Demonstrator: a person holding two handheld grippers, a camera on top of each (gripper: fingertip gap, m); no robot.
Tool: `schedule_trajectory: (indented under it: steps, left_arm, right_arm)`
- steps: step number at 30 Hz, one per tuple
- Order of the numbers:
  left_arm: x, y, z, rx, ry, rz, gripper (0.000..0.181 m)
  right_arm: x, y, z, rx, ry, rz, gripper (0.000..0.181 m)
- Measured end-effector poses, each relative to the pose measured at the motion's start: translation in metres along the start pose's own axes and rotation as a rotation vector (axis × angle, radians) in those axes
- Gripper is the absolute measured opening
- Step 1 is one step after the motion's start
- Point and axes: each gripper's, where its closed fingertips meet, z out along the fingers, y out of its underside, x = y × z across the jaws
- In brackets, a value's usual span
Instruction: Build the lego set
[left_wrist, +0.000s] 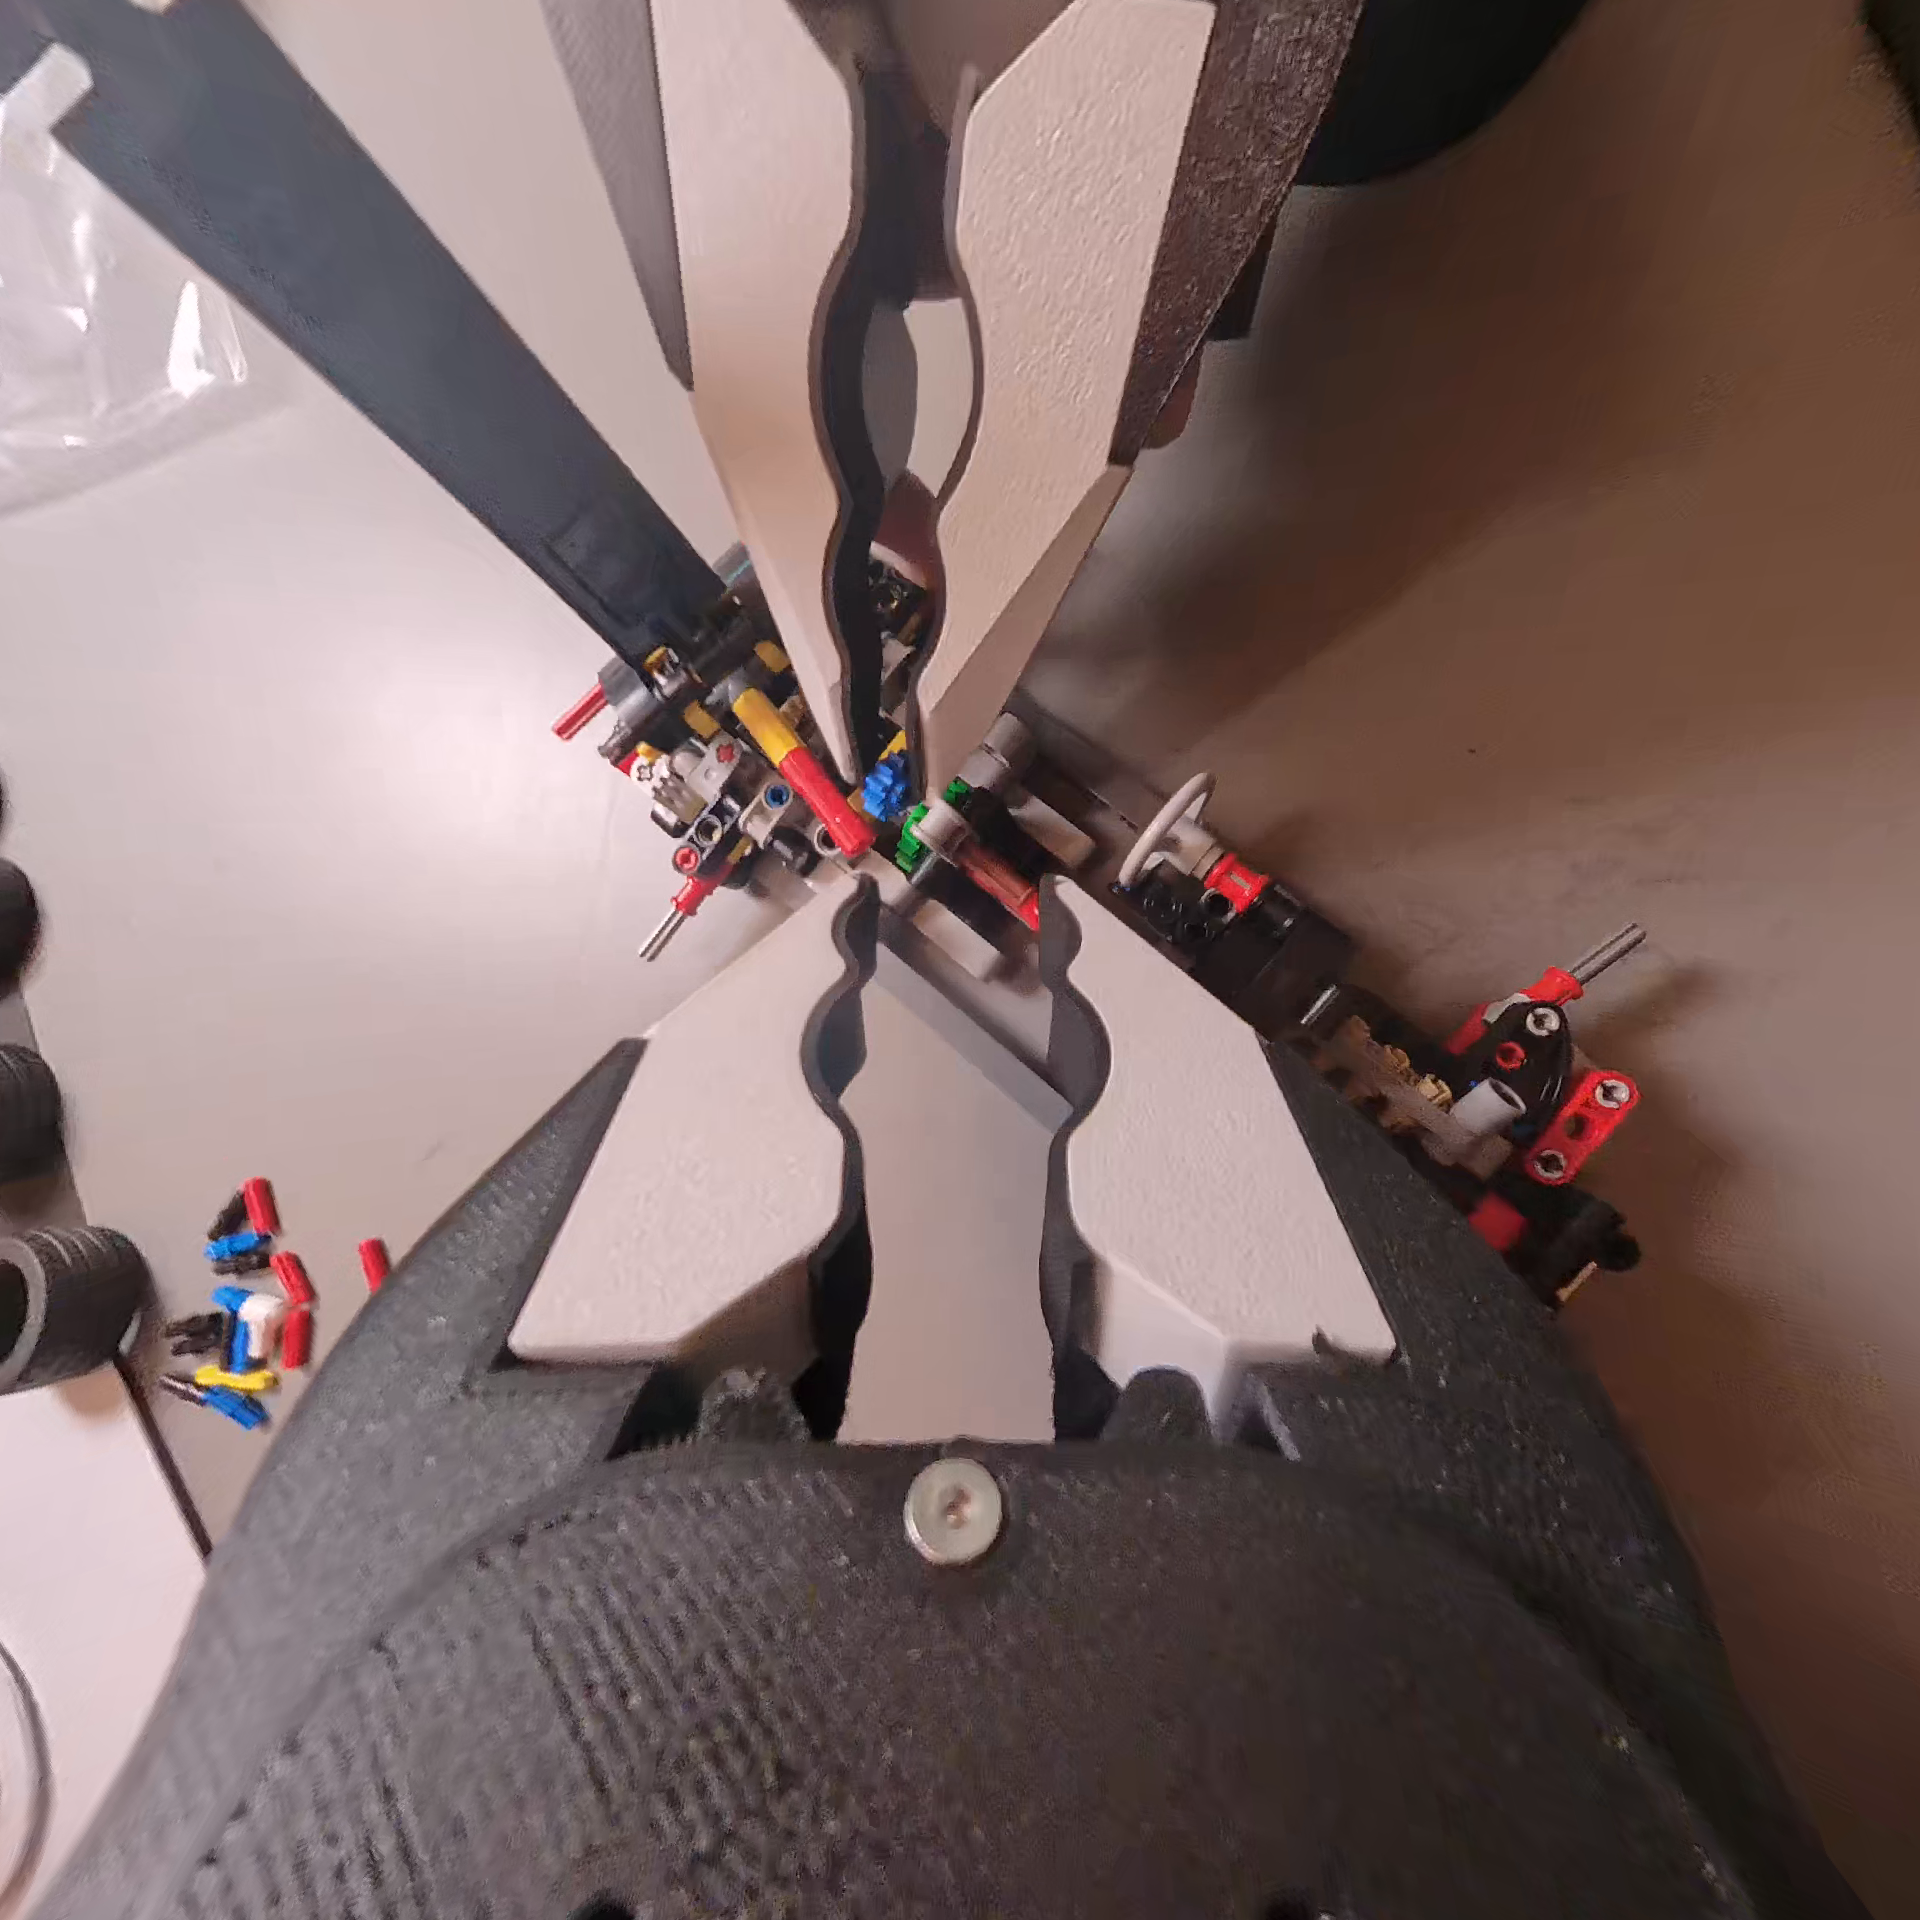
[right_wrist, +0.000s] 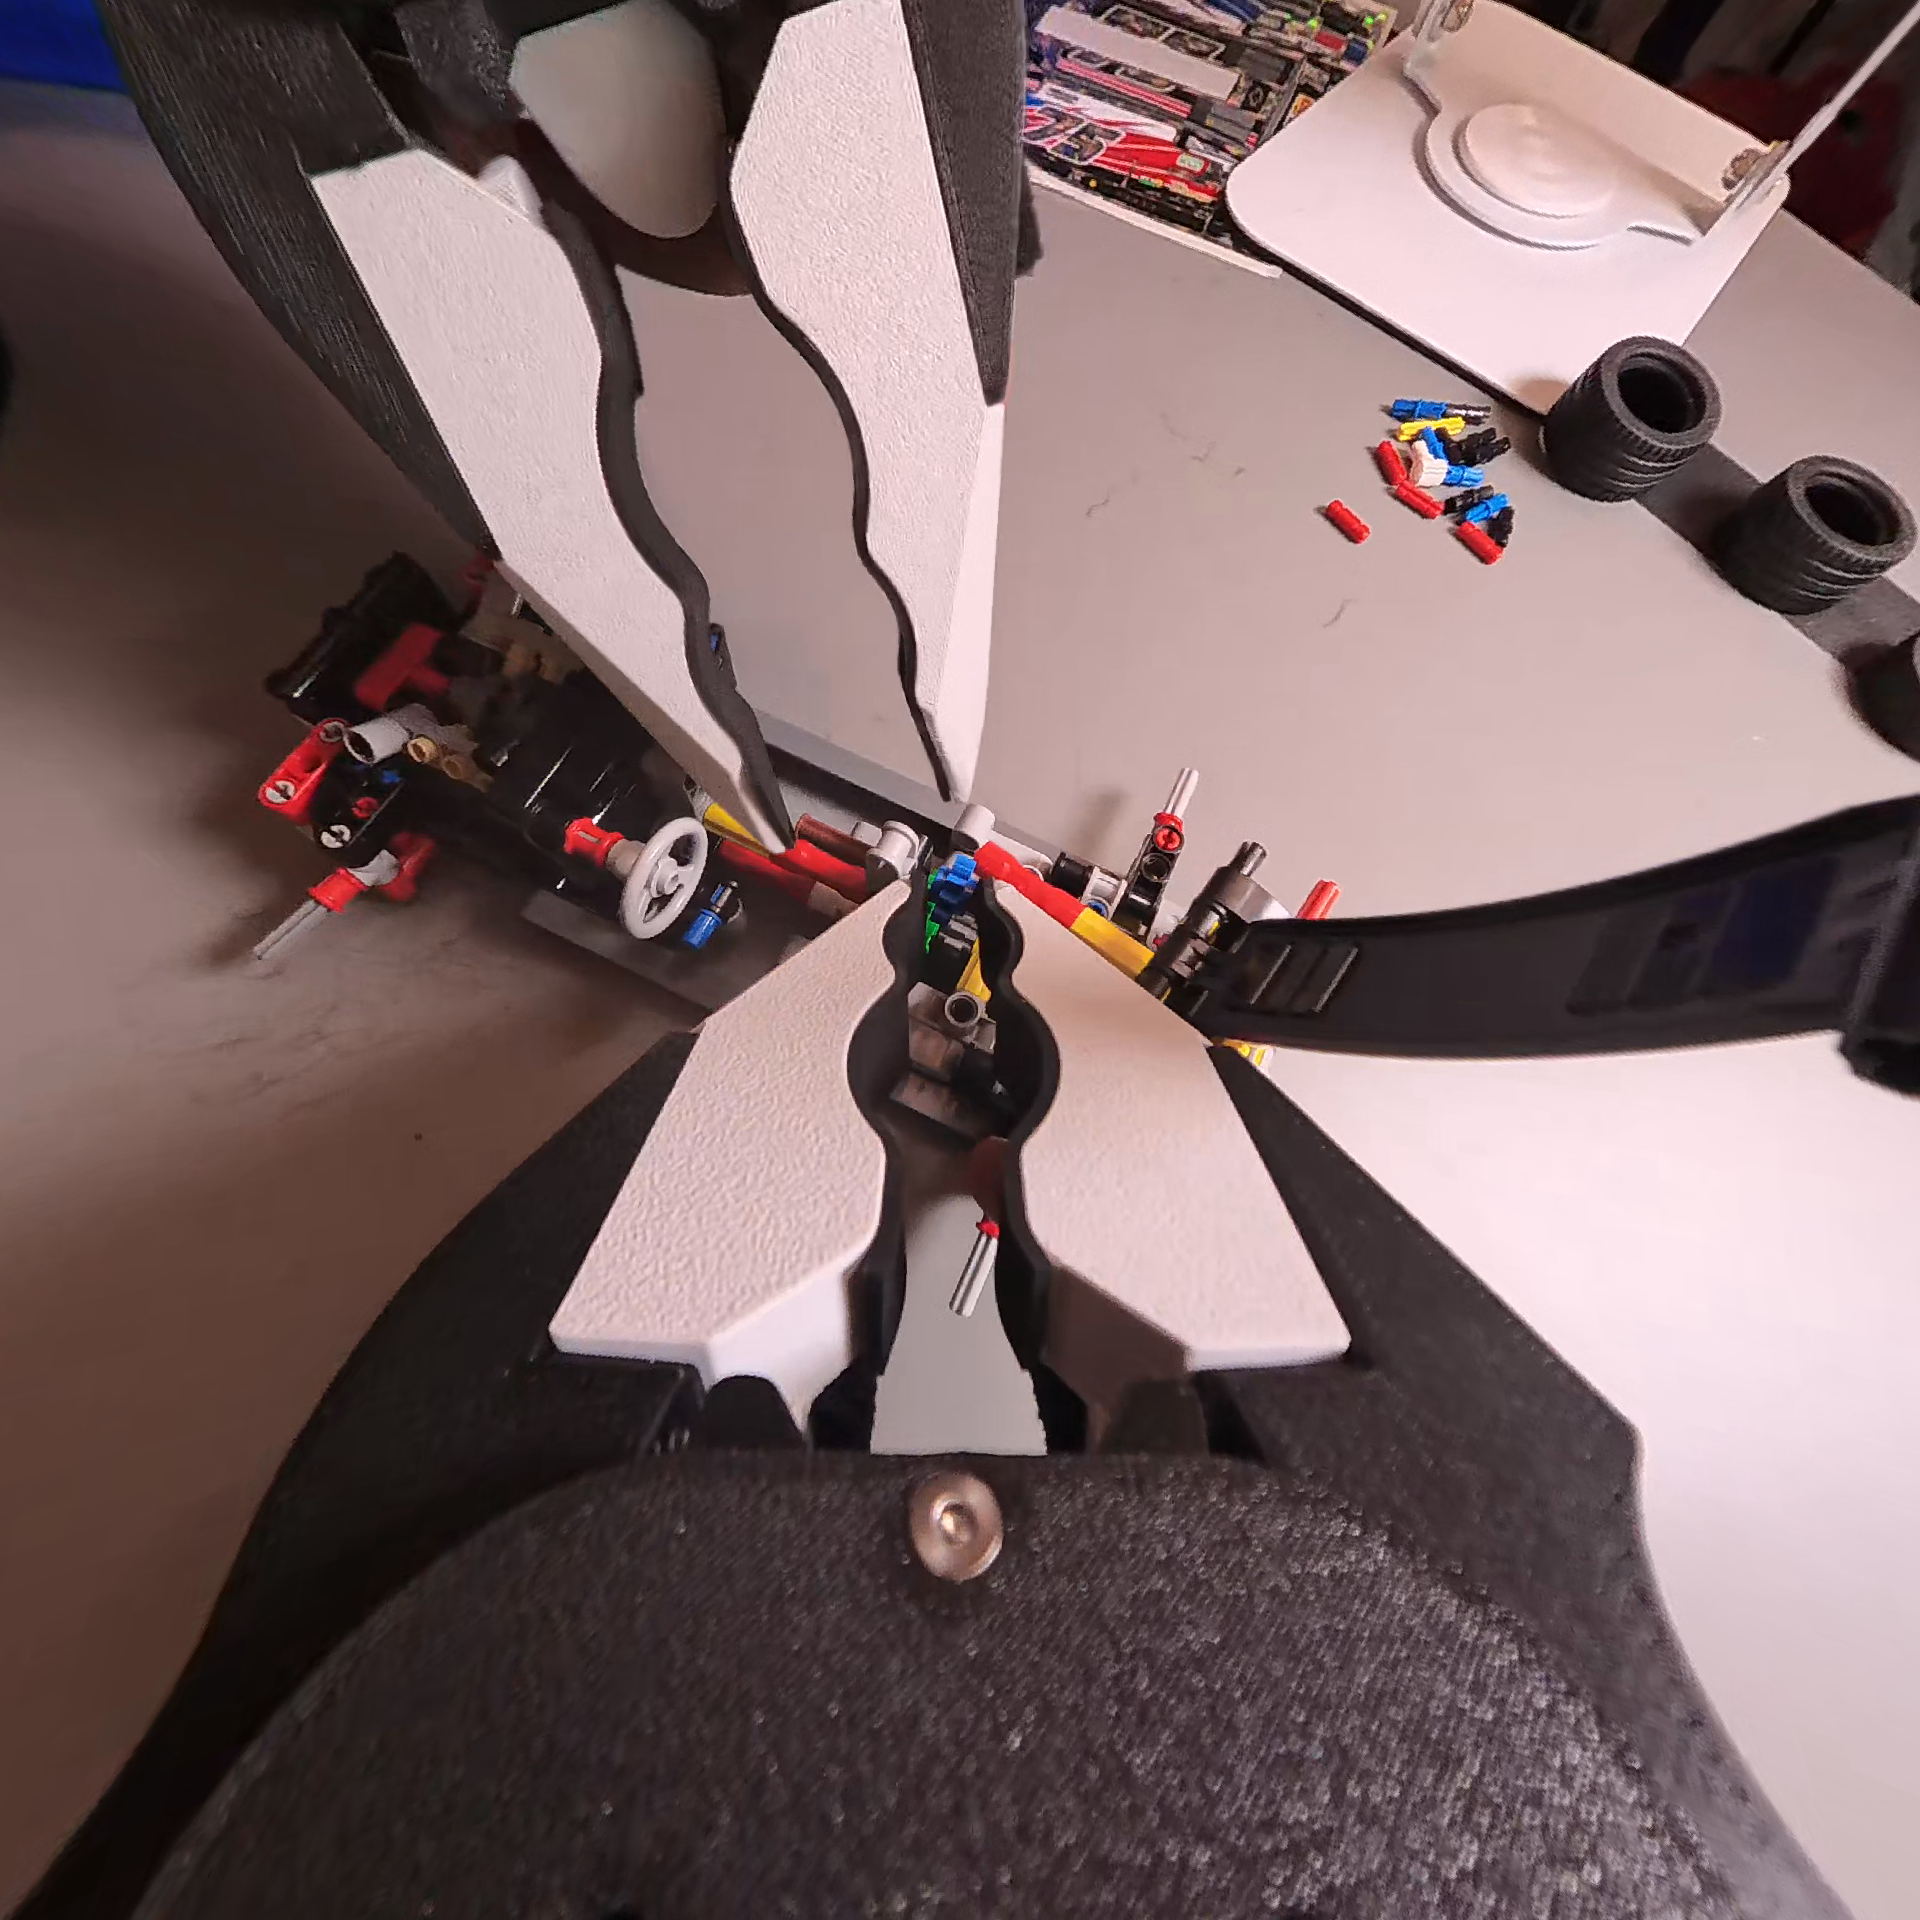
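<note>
Centrally, the half-built lego chassis (left_wrist: 935, 831), a knobbly run of glossy black, grey, red and yellow pieces lying on the smooth pale table (left_wrist: 260, 831), is being pinched from opposite sides: the right gripper (right_wrist: 951, 914) is being held narrow around its geared middle, while the left gripper (left_wrist: 951, 894) is being held partly apart over its grey plate. Only in the right wrist view are the ribbed black tyres (right_wrist: 1631, 416) being shown whole, with a white stand (right_wrist: 1507, 208); the loose pins (left_wrist: 244, 1309) are being shown in both, and the actual contact points are being hidden by the white fingers.

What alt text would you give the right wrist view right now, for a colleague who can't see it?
The right gripper pinches the middle of a partly built lego car chassis on a grey table, at its small blue gear, with the left gripper meeting it from above. Loose pins and two black tyres lie beyond, right.
</note>
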Motion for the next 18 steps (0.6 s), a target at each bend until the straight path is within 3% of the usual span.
schedule_trajectory:
  steps: [10, 18]
  left_arm:
    - [0.001, -0.002, 0.004, 0.029, 0.027, 0.137, 0.023]
    - [-0.014, -0.017, -0.01, 0.173, 0.022, -0.085, 0.019]
  right_arm:
    - [-0.003, 0.004, 0.007, -0.046, -0.026, 0.006, 0.007]
    - [-0.003, -0.01, 0.0, 0.056, -0.038, -0.032, 0.008]
